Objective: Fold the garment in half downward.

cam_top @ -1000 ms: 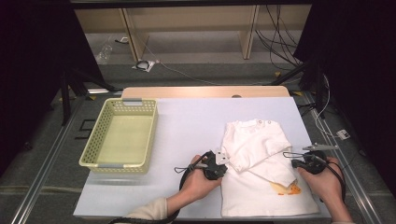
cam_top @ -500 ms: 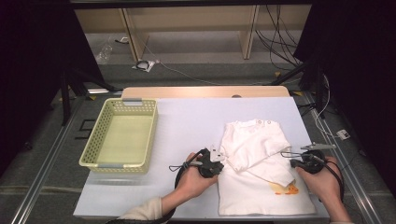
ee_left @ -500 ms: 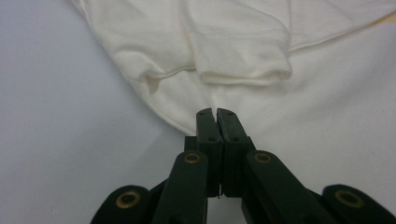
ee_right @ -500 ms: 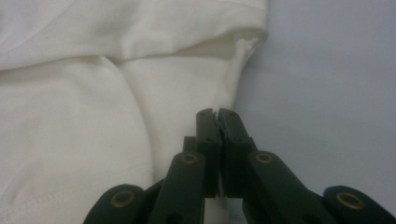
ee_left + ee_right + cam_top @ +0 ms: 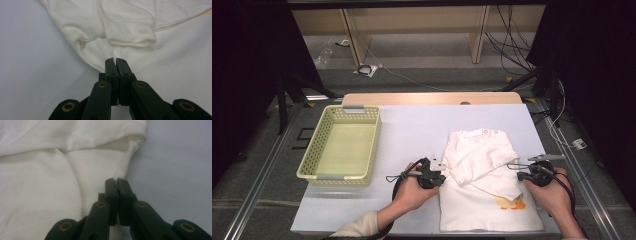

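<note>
Change since earlier frames: left gripper [image 5: 438, 175] has shifted a little toward the left edge of the shirt, with the folded sleeve it pinches; right gripper [image 5: 523, 171] sits about where it was. Basket unmoved.
Table [image 5: 412, 135]: pale grey-white top, wooden strip along the far edge; carries everything below.
Shirt [image 5: 482, 200]: small white garment, lying flat on the right half of the table, collar with two snap buttons toward the far edge, hem toward the person. Both sleeves folded inward across the chest. Orange duck print [image 5: 510, 202] near the lower right of the front.
Basket [image 5: 307, 165]: pale yellow-green plastic, perforated walls, on the left half of the table, well apart from the shirt.
Left hand [image 5: 412, 192]: comes in from the bottom edge, cream sleeve cuff at the wrist, wrapped around the gripper body.
Right hand [image 5: 552, 192]: at the shirt's right edge, holding the other gripper.
Left gripper state: jaws pressed fully together in the left gripper view [image 5: 115, 60], tips at the shirt's left edge [image 5: 95, 67]; a thin layer of cloth looks nipped between the tips, the sleeve cuff [image 5: 130, 37] lying just beyond.
Right gripper state: jaws likewise closed tight in the right gripper view [image 5: 115, 180], tips on the shirt's right side seam [image 5: 120, 173], cloth apparently pinched there; bare table to their right.
Cables: black loop trailing from the left gripper [image 5: 394, 182].
</note>
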Available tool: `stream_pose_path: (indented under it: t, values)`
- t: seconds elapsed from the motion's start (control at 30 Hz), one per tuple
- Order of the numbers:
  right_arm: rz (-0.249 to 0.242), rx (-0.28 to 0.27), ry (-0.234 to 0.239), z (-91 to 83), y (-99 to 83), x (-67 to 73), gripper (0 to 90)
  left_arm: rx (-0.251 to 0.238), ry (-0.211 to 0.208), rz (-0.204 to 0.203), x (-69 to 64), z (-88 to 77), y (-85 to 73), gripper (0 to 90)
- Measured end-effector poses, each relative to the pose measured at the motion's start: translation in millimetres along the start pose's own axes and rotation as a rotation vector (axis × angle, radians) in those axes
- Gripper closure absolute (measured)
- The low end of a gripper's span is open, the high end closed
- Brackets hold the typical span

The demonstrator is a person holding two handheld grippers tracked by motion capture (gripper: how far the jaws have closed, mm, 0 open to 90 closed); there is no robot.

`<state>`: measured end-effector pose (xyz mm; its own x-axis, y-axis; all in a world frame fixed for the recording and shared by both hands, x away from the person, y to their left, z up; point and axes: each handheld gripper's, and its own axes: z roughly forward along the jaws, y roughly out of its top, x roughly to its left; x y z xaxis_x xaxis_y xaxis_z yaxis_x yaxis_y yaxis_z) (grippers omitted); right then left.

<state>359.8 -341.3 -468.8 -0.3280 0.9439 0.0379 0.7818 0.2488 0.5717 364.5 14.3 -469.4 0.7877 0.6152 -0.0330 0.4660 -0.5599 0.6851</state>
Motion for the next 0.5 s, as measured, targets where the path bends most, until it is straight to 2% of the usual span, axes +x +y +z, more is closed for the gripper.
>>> stream_pose_path:
  t: [0.17,0.5]
  values:
    - [0.000,0.000,0.024,3.2,2.8,9.1,88.3,0.010,0.000,-0.014,6.9,-8.6,-6.7,88.6]
    - [-0.050,0.012,0.069,11.0,10.9,34.2,88.3,0.018,0.011,-0.040,23.1,-32.6,-24.0,88.6]
